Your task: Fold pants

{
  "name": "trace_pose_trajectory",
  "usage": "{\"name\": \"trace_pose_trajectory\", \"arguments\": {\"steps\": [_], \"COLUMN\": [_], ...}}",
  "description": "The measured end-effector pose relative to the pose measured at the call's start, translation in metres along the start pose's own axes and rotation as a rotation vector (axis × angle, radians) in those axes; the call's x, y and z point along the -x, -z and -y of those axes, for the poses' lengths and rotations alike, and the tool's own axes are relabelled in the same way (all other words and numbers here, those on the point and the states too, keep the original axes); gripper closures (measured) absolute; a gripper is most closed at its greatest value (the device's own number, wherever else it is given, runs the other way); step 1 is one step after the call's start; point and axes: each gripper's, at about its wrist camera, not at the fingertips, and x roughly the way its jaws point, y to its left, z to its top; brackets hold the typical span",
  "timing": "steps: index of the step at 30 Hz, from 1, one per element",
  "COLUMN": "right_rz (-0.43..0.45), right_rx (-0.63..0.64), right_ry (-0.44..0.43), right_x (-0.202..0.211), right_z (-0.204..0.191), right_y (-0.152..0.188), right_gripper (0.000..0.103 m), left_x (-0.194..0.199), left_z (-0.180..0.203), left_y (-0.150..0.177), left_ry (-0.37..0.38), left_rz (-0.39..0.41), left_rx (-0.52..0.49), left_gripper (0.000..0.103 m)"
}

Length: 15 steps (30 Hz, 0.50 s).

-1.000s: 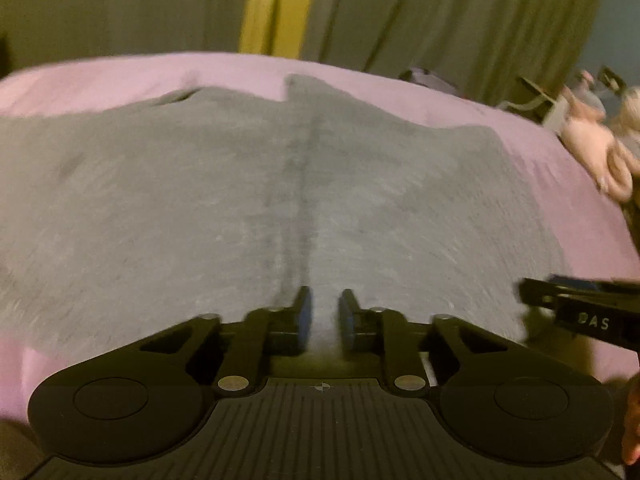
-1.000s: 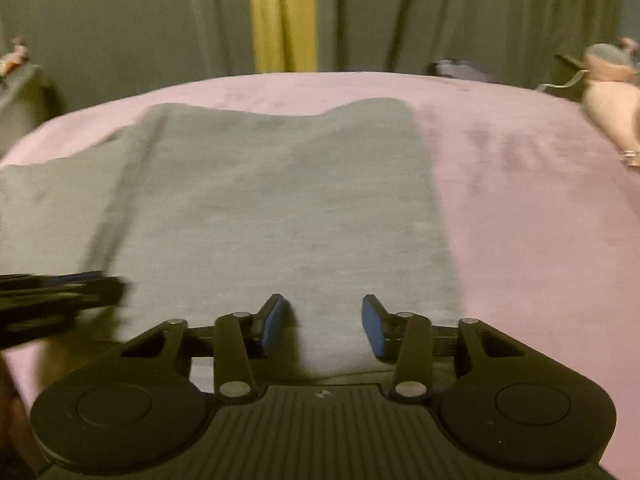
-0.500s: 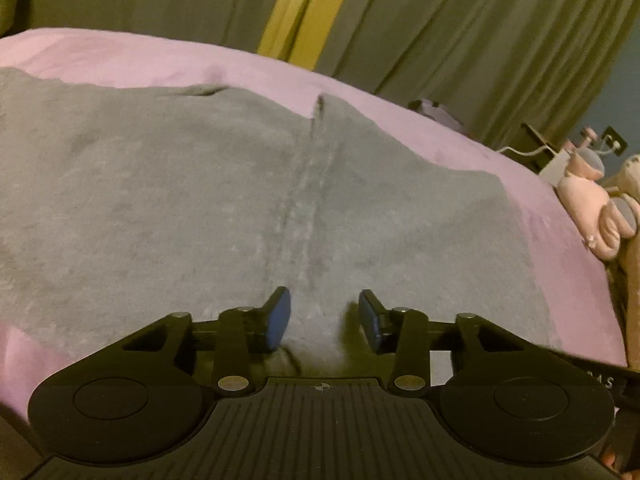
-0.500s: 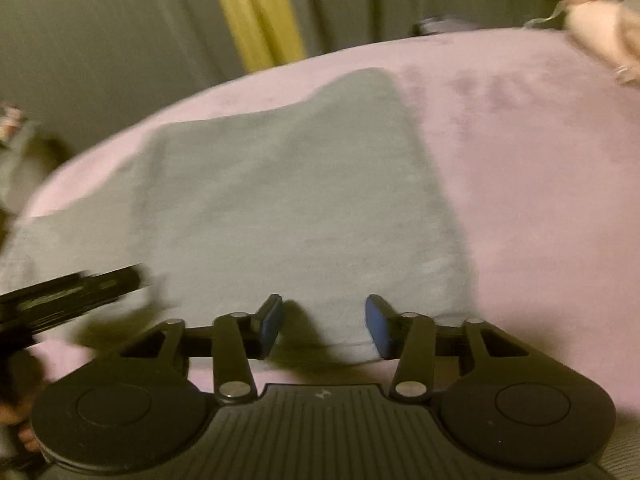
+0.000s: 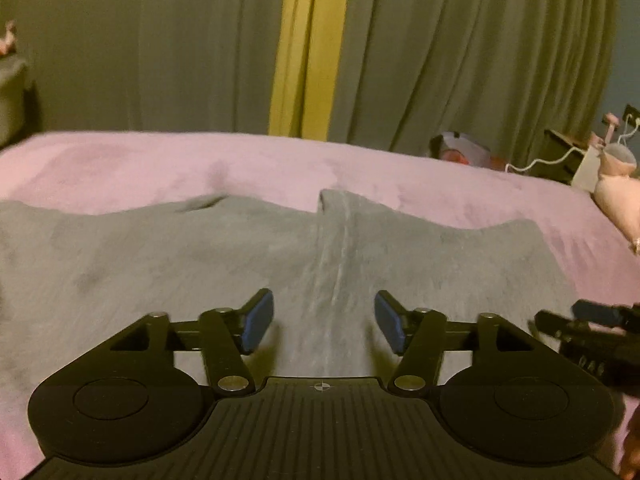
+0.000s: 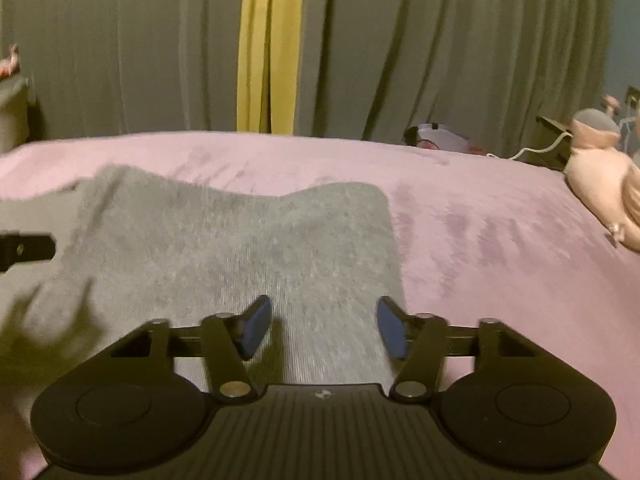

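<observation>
claws [image 5: 324, 322] wider than before, over pants [image 5: 200, 264]

Each gripper, left gripper [image 5: 324, 322] and right gripper [image 6: 324, 328], is matte black: a ribbed base plate, two round discs, silver pivot screws, and blue pads [image 5: 258, 320] on its fingers.

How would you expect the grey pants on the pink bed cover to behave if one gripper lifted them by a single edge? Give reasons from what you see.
The grey pants would probably droop, not hold shape: they lie flat, following the pink bed cover, with soft ripples along the centre seam. The fuzzy knit surface suggests they would not be slippery.
</observation>
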Motion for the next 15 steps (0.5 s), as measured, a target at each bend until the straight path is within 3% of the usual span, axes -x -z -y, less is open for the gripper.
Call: {"name": "trace_pose_trajectory", "arguments": {"steps": [3, 10, 15], "right_rz": [0.04, 0.039, 0.075], "right_rx": [-0.016, -0.03, -0.044], "right_ry": [0.001, 0.015, 0.041], "right_x": [-0.012, -0.057, -0.079], "right_z": [0.001, 0.011, 0.019], "right_y": [-0.008, -0.023, -0.031], "right_gripper": [0.051, 0.051, 0.049], "left_x": [-0.027, -0.068, -0.087], "left_z": [-0.008, -0.018, -0.005], "left_y": [-0.004, -0.031, -0.049], "left_ry": [0.04, 0.088, 0.073], "left_rz": [-0.042, -0.091, -0.099], "left_rx": [0.066, 0.153, 0.112], "left_gripper": [0.036, 0.039, 0.058]}}
